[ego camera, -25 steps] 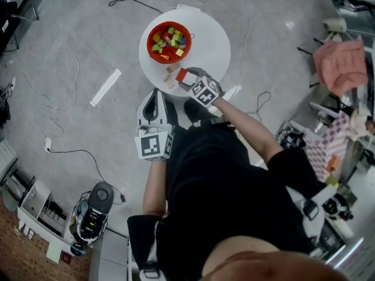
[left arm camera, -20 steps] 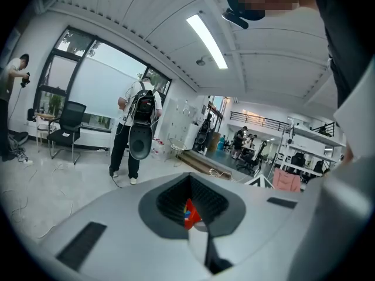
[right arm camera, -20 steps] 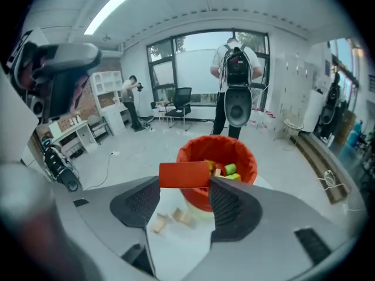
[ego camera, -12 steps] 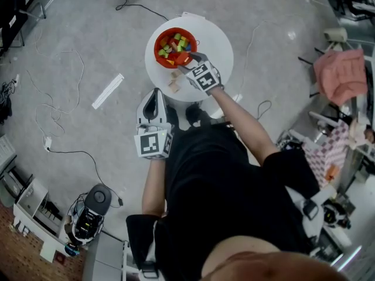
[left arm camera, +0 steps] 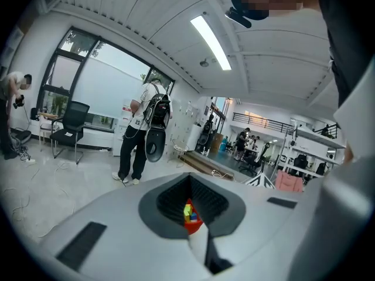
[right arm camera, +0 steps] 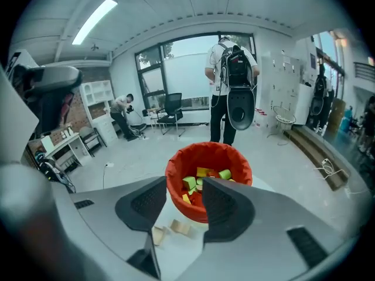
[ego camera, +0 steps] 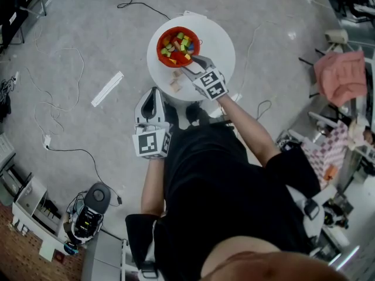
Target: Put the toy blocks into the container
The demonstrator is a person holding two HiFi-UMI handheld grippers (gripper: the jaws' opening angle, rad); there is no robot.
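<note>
On white table: 1 red container, 2 loose blocks

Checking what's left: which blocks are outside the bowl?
The two tan blocks on the table beside the red bowl; the coloured ones lie inside it.

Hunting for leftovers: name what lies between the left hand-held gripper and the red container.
Two pale wooden blocks on the round white table, shown in the head view.
</note>
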